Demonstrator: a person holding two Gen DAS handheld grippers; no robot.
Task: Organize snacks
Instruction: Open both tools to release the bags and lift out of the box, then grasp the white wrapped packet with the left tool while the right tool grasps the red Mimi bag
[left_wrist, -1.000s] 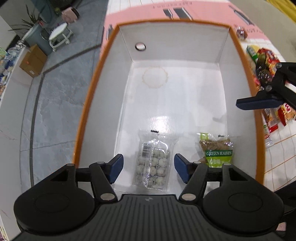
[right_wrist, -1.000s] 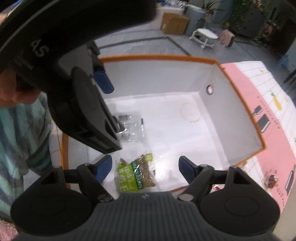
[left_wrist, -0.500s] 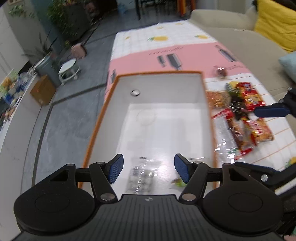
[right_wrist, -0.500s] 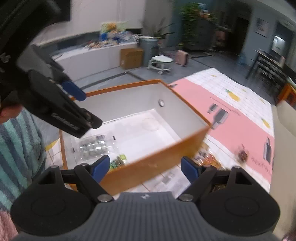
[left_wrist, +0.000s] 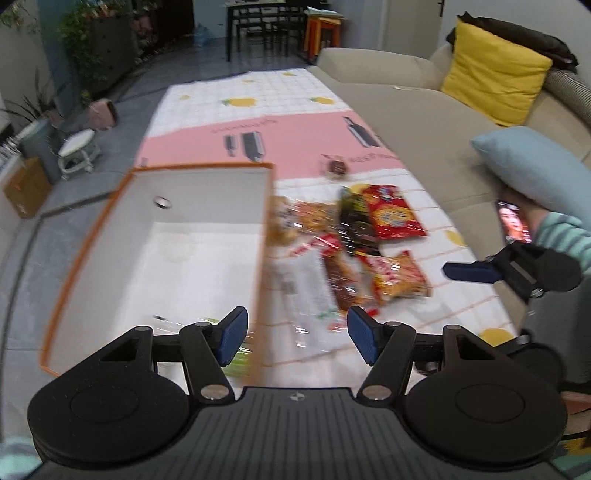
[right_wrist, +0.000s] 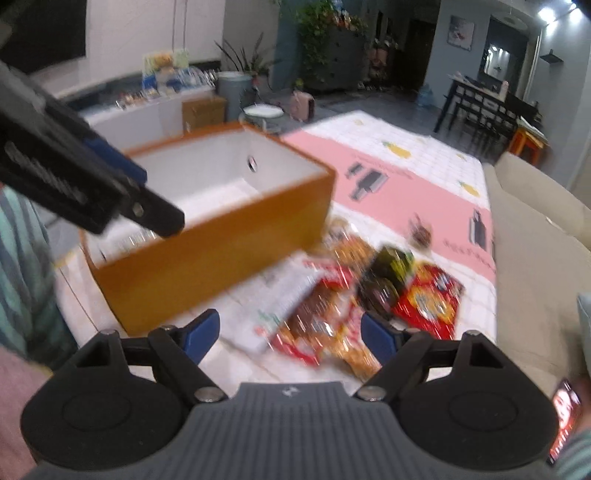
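Observation:
An orange box (left_wrist: 92, 236) with a white inside stands on the mat, and a green packet's edge (left_wrist: 236, 360) shows blurred at its near end. Right of the box lies a pile of snacks: a red bag (left_wrist: 391, 216), a dark green packet (left_wrist: 356, 221), an orange-red bag (left_wrist: 399, 277) and a clear packet (left_wrist: 303, 291). My left gripper (left_wrist: 297, 332) hangs open over the box's right wall and the clear packet, holding nothing. My right gripper (right_wrist: 290, 330) is open and empty above the pile, over the white packet (right_wrist: 280, 306) and an orange bag (right_wrist: 332, 332).
A small wrapped sweet (left_wrist: 336, 168) lies on the pink and white mat (left_wrist: 295, 136) beyond the pile. A beige sofa (left_wrist: 424, 122) with a yellow cushion (left_wrist: 495, 81) and a blue cushion (left_wrist: 532, 166) borders the mat on the right. A phone (left_wrist: 511, 221) shows by a striped sleeve.
Both grippers have left the inside of the box and swung right toward the snack pile, tilting up. The clear tray and the green raisin packet stayed in the box.

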